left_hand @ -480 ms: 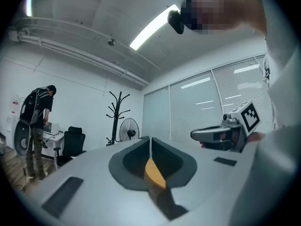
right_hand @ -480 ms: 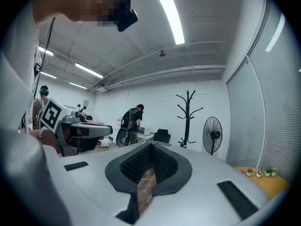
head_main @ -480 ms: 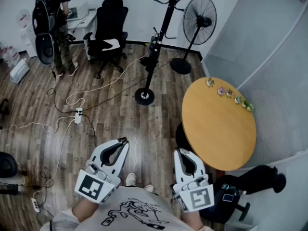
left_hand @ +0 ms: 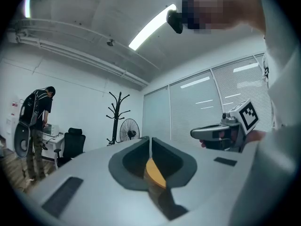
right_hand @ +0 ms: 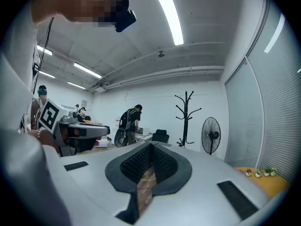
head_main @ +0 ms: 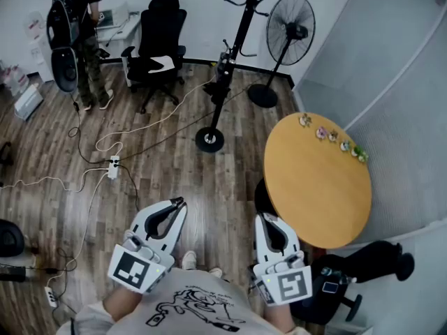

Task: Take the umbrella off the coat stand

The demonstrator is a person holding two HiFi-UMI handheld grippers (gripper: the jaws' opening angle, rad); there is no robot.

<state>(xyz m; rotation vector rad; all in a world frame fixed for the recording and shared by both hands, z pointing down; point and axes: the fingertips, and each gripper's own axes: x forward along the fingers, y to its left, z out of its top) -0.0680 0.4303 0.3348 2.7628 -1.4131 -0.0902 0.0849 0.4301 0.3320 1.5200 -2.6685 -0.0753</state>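
The black coat stand [head_main: 239,33] rises from a round base [head_main: 209,139] on the wood floor, far ahead of me. A dark folded umbrella [head_main: 223,70] hangs against its pole about halfway up. My left gripper [head_main: 181,202] and right gripper [head_main: 259,218] are held level near my body, side by side, well short of the stand. Both have their jaws together with nothing between them. The stand [left_hand: 116,117] shows small past my left gripper [left_hand: 150,138] in its own view. Past my right gripper [right_hand: 151,144] the stand [right_hand: 186,119] is just as distant.
A round wooden table [head_main: 318,180] with small figures stands to the right. A pedestal fan [head_main: 288,26] is right of the stand, a black office chair [head_main: 159,44] to its left. Cables and a power strip [head_main: 113,166] cross the floor. A person [head_main: 80,26] stands at back left.
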